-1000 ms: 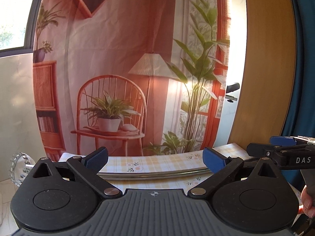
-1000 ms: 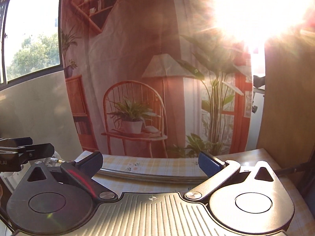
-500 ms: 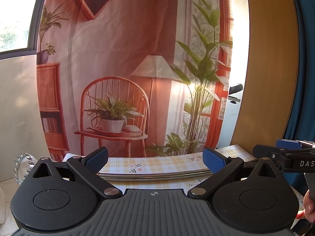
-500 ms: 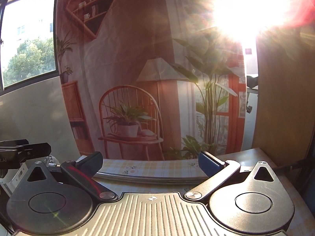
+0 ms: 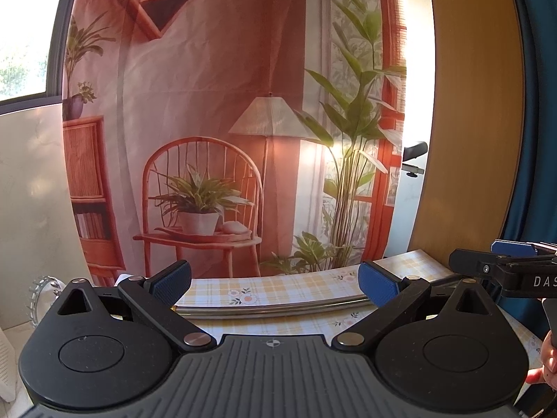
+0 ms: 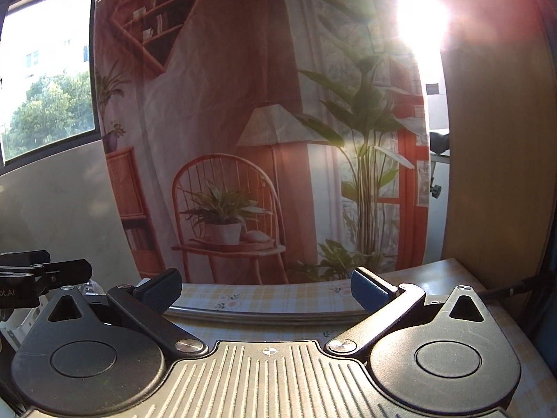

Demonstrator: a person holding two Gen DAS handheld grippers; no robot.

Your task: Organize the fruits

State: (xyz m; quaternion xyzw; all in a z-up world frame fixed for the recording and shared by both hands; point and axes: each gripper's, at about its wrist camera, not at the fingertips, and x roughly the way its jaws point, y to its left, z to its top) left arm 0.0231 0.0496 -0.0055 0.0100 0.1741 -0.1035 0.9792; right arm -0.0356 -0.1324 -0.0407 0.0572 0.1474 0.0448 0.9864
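On your far left, a clear ribbed glass dish [image 5: 40, 291] is sitting at the table's edge, partly hidden behind your left tool [image 5: 274, 280]. You are holding that tool level above the table [image 5: 289, 287], its blue-padded fingers [image 5: 172, 278] spread wide and gripping nothing. Beyond the pads, a flat metal tray [image 5: 271, 308] is lying across the checked, flower-printed cloth, only its near rim showing. Behind it, a printed backdrop [image 5: 216, 122] of a chair, a lamp and plants is hanging and filling the middle of both views.

Further right, your right tool [image 6: 266, 287] is hovering over the same table, also with its fingers wide apart and empty; in the left wrist view it is reaching in at the right edge, with your fingertips [image 5: 546, 358] curling around its handle. A wooden panel [image 6: 494, 156] is standing at the right, with strong sun glare beside it.

No fruit is showing in either view, so I cannot tell where it is lying; the tray's surface is too foreshortened to read.
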